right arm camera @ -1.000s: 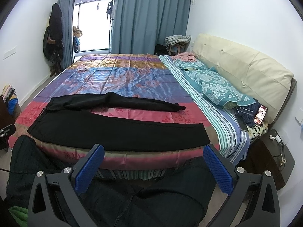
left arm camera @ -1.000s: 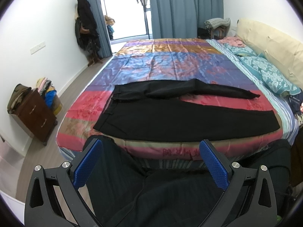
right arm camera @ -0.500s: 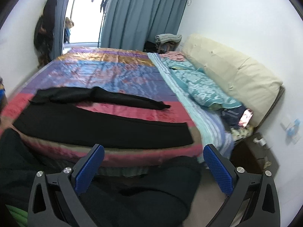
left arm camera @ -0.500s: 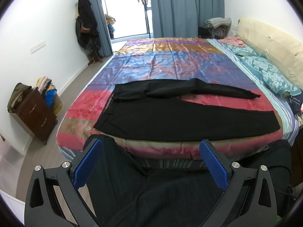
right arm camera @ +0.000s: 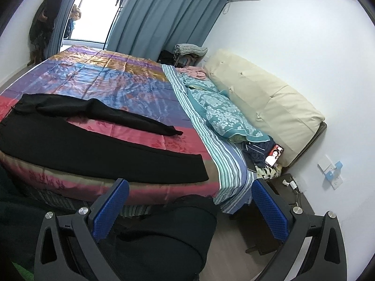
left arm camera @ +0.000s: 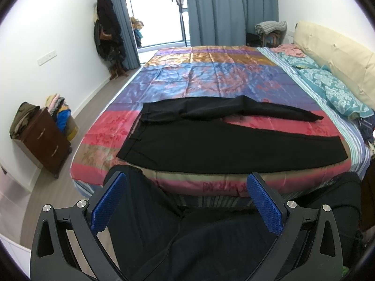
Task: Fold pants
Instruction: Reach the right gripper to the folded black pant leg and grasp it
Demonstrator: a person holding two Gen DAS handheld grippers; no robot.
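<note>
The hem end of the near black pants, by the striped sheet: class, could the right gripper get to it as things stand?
Probably yes. The right gripper is open and empty, the hem lies flat near the bed's front edge, and nothing sits between them.

Daylight enters through the window (left arm camera: 161, 11) at upper centre, which is blown out white. The satin bedspread (left arm camera: 211, 75) shows soft glare. Both views are sharp, with strong fisheye bending and black vignette at the corners.
</note>
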